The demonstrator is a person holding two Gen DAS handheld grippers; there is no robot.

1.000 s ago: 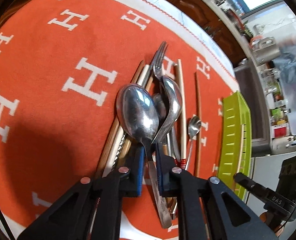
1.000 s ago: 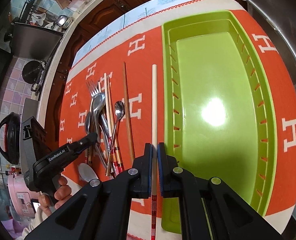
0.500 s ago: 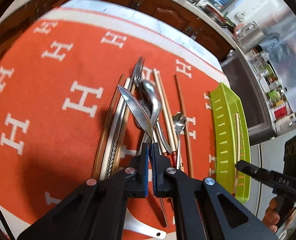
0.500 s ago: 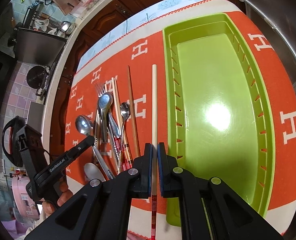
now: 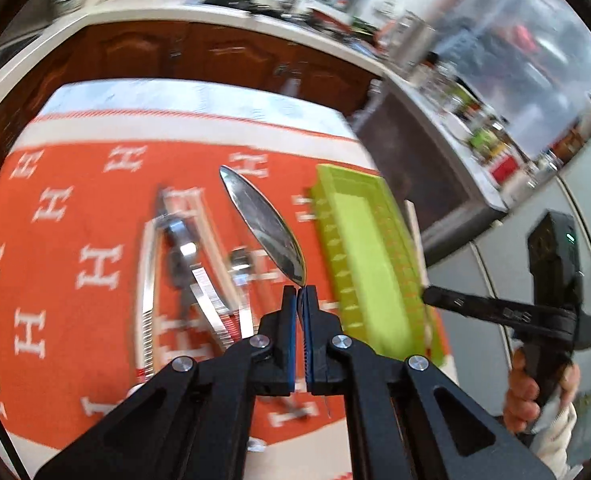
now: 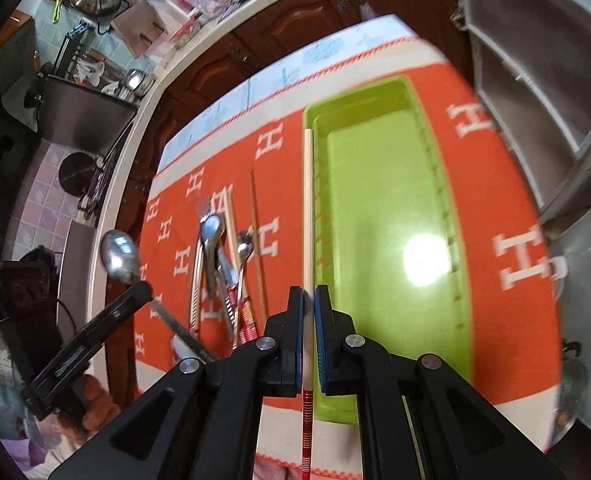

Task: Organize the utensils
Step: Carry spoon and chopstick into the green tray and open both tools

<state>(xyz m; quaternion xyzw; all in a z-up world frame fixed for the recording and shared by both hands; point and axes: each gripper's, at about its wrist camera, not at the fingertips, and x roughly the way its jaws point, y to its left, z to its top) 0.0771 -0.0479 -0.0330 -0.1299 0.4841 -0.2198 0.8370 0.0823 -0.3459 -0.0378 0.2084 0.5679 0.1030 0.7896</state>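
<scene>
Both views are fisheye cameras riding on the handheld grippers, each looking forward and steeply down along its own two fingers at the orange H-patterned cloth point(image 5: 95, 208) from close above. The left wrist view, blurred, faces the kitchen counter point(image 5: 215, 12) and catches the right gripper point(image 5: 429, 294) at its right edge. Both share the green tray point(image 6: 383, 216) and the utensil pile point(image 6: 223, 264).

1. A mat point(image 6: 495, 184) covers the surface point(image 6: 279, 76).
2. The tray point(image 6: 459, 240) sits on the mat's right part.
3. Loose utensils point(image 6: 223, 256) lie left of the tray (chopsticks, spoons, a fork, overlapping).
4. A lone chopstick point(image 6: 255, 220) lies between pile and tray.
</scene>
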